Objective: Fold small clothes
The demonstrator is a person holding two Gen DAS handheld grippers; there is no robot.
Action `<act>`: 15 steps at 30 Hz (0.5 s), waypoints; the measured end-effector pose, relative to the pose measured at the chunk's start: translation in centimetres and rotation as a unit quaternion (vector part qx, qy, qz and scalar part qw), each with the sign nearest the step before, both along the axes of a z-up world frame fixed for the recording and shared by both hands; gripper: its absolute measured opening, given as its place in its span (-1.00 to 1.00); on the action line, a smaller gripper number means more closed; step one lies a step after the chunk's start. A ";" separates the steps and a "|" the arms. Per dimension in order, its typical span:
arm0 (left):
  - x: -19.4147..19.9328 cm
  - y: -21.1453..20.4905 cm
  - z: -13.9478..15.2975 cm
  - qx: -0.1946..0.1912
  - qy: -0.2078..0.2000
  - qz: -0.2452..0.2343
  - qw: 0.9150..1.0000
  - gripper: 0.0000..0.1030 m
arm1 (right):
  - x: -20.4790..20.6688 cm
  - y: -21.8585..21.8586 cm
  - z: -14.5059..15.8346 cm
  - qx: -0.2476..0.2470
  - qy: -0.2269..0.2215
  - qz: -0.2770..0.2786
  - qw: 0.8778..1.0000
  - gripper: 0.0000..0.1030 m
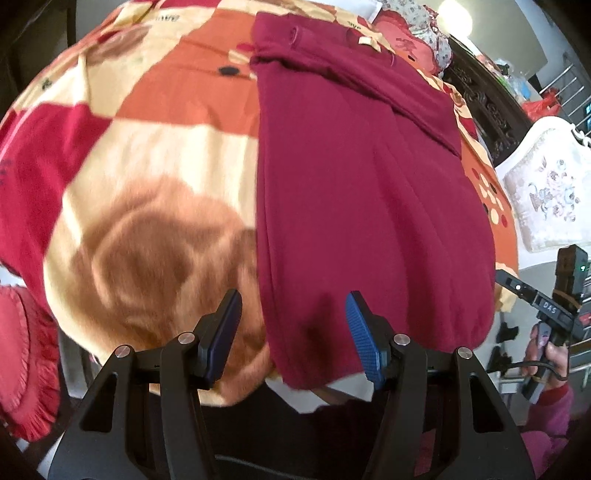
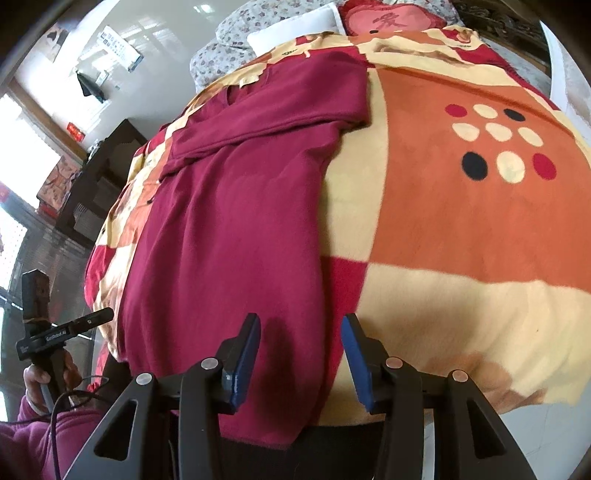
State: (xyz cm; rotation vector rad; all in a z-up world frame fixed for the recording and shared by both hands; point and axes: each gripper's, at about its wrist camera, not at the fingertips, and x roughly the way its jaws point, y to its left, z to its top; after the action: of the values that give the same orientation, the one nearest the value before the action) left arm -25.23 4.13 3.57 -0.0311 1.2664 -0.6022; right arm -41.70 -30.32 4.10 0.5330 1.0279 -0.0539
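Note:
A dark red knit garment (image 1: 369,199) lies lengthwise on a patterned blanket (image 1: 155,155), its sleeves folded across the far end. It also shows in the right wrist view (image 2: 236,229). My left gripper (image 1: 293,317) is open and empty, hovering over the garment's near left hem corner. My right gripper (image 2: 300,341) is open and empty, over the near right hem edge. Each gripper shows in the other's view, the right one (image 1: 546,310) and the left one (image 2: 55,332), held by a hand.
The blanket (image 2: 461,221) covers a bed, in orange, cream and red blocks with dots. Pillows (image 2: 384,18) lie at the far end. A red cushion (image 1: 26,362) sits at the near left. A white embroidered chair (image 1: 546,192) and dark wooden furniture (image 1: 484,99) stand to the right.

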 end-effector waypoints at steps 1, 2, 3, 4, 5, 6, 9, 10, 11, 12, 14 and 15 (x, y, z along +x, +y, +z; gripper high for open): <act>-0.1 0.1 -0.1 0.000 0.004 0.000 1.000 0.13 | -0.1 0.1 -0.1 0.000 0.001 0.001 1.000 -0.15; -0.2 0.2 -0.2 -0.001 0.008 -0.001 1.000 0.13 | -0.2 0.2 -0.1 -0.001 0.002 0.004 1.000 -0.15; -0.3 0.2 -0.4 -0.002 0.011 -0.001 1.000 0.13 | -0.4 0.3 -0.2 -0.001 0.002 0.006 1.000 -0.15; -0.3 0.2 -0.5 -0.006 0.015 -0.002 1.000 0.13 | -0.6 0.3 -0.2 0.000 0.003 0.006 1.000 -0.15; -0.3 0.1 -0.7 -0.007 0.018 -0.003 1.000 0.13 | -0.7 0.3 -0.3 0.001 0.003 0.005 1.000 -0.15; -0.3 0.0 -0.8 -0.006 0.023 -0.004 1.000 0.13 | -0.9 0.2 -0.4 0.003 0.003 0.005 1.000 -0.14; -0.4 -0.3 -1.5 -0.002 0.037 -0.009 0.999 0.13 | -1.6 0.1 -0.7 0.022 0.006 0.007 1.000 -0.14; -0.4 -0.3 -1.8 -0.004 0.044 -0.009 0.999 0.13 | -1.7 0.1 -0.8 0.025 0.006 0.008 1.000 -0.14; -0.4 -0.4 -2.0 -0.006 0.050 -0.010 0.999 0.13 | -2.0 0.2 -0.8 0.029 0.006 0.012 0.999 -0.14; -0.3 -0.5 -2.2 -0.006 0.054 -0.010 0.998 0.13 | -2.2 0.2 -0.9 0.032 0.006 0.015 0.999 -0.14; -0.3 -0.6 -2.3 -0.007 0.056 -0.012 0.998 0.13 | -2.6 0.5 -1.2 0.047 0.004 0.024 0.999 -0.13; -0.2 -0.8 -2.2 -0.007 0.055 -0.013 0.998 0.13 | -2.7 0.6 -1.3 0.050 0.005 0.025 0.998 -0.12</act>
State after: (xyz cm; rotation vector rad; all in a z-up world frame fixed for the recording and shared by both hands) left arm -25.47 3.37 1.32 -0.0605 1.3703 -0.6392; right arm -44.41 -29.76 2.80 0.5986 1.0573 0.0401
